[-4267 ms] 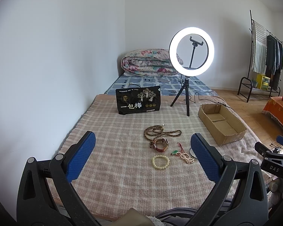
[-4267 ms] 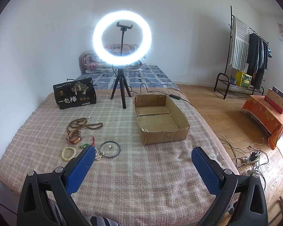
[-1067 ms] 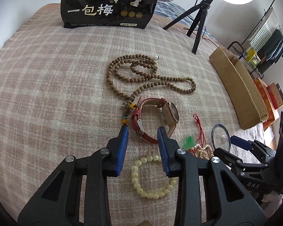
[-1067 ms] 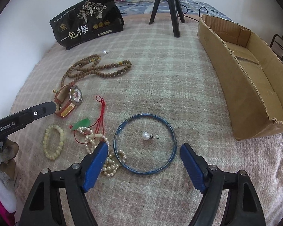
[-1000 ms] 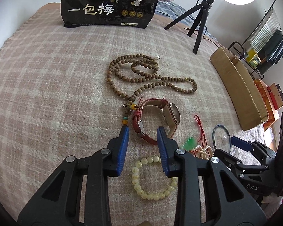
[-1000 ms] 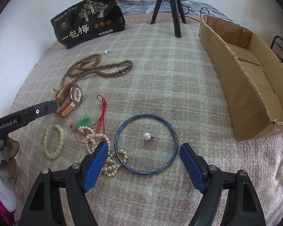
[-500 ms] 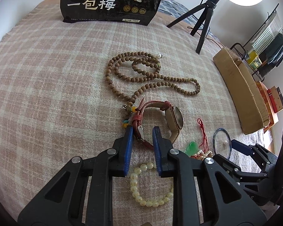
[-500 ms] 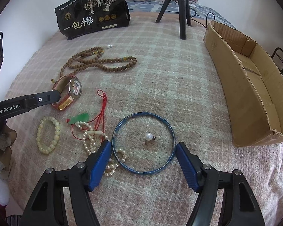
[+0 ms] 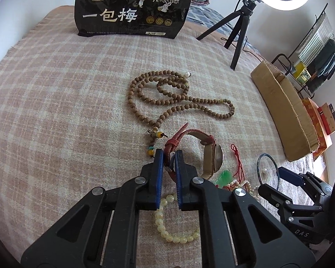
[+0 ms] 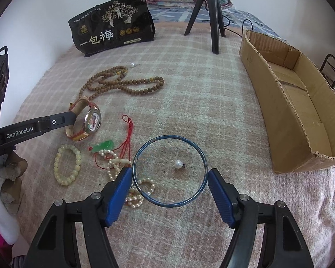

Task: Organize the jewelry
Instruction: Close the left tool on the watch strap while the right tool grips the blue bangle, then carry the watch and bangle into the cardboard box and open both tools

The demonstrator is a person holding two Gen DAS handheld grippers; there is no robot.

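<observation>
The bed's pink-and-cream checked blanket point(image 9: 55, 111) is carrying everything, and the open brown cardboard box point(image 10: 301, 102), which I judge to be where the jewelry is meant to go, is lying ahead and to the right of the right claw point(image 10: 169, 192), well apart from the left claw point(image 9: 166, 174). Beyond both claws a black printed snack bag point(image 9: 131, 9) is standing at the far edge, with the long brown wooden bead necklace point(image 9: 167, 98) coiling just ahead of the left claw. The step in hand looks like a double pick-up. The left claw has just been closing and is now pinching the red strap of the red-strapped wristwatch point(image 9: 203, 154) between its blue pads, the watch face sitting just to the right of them and still resting on the blanket. The right claw is standing open, its pads flanking the thin blue ring bangle point(image 10: 169, 169) on either side without visibly pressing it. A pale yellow bead bracelet point(image 10: 67, 165) is lying left of the right claw, a tangled white pearl string with a green pendant and red cord point(image 10: 116, 160) is touching its left pad's side, and a single small white pearl earring point(image 10: 178, 164) is sitting inside the bangle. Next, I judge, the right claw needs closing on the bangle's rim without catching the pearls, while the left needs lifting the watch clear of the wooden beads and carrying it rightward to the box.
</observation>
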